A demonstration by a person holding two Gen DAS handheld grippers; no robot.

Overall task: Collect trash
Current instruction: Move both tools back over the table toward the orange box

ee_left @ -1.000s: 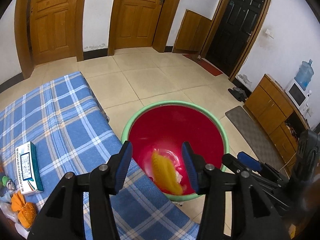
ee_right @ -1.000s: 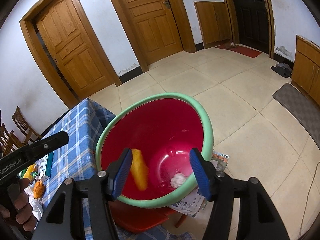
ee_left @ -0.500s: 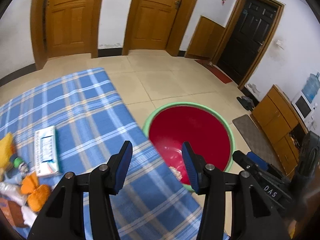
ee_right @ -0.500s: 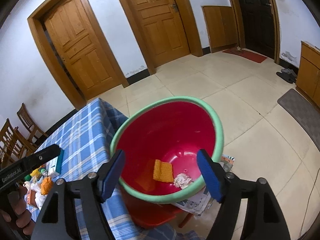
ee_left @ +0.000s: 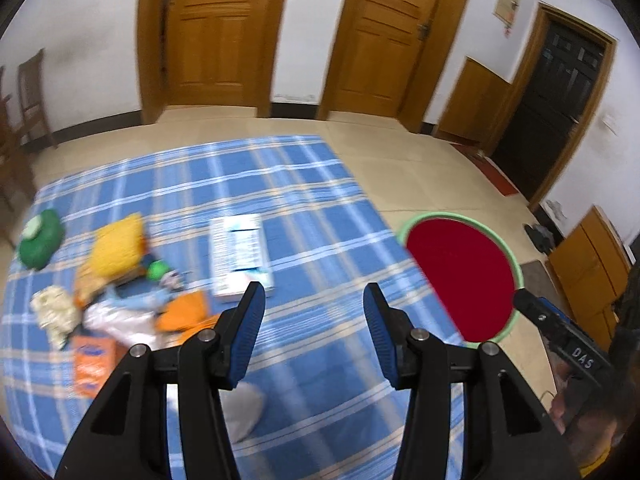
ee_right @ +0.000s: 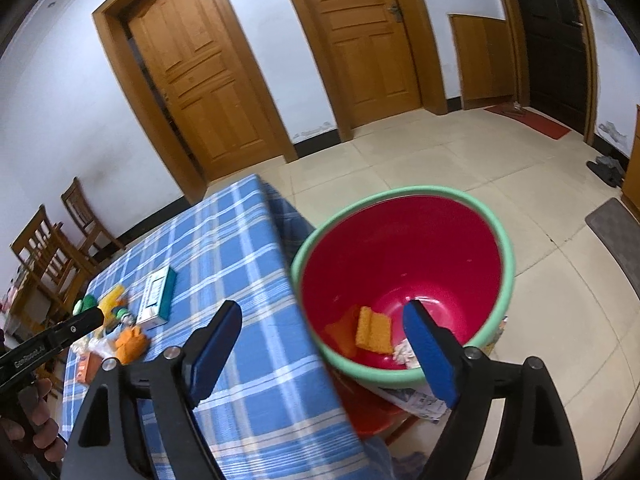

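A red basin with a green rim (ee_right: 404,276) stands beside the table's right edge; it also shows in the left wrist view (ee_left: 460,276). In it lie an orange sponge (ee_right: 374,330) and a white crumpled paper (ee_right: 404,354). My left gripper (ee_left: 314,334) is open and empty above the blue plaid tablecloth (ee_left: 280,184). Ahead and left of it lies a pile of trash: a yellow sponge (ee_left: 116,246), orange scraps (ee_left: 182,314), an orange packet (ee_left: 90,364), white wads (ee_left: 54,312). My right gripper (ee_right: 324,354) is open and empty over the basin's near rim.
A white and teal box (ee_left: 240,256) lies on the cloth ahead of the left gripper. A green lidded object (ee_left: 40,242) sits at the far left. Wooden chairs (ee_right: 52,244) stand left of the table. Wooden doors line the far wall. A cabinet (ee_left: 588,268) stands right.
My left gripper has swung left from over the basin to over the tablecloth, facing the trash pile. The yellow-orange sponge it dropped has come to rest in the basin. My right gripper opened wider.
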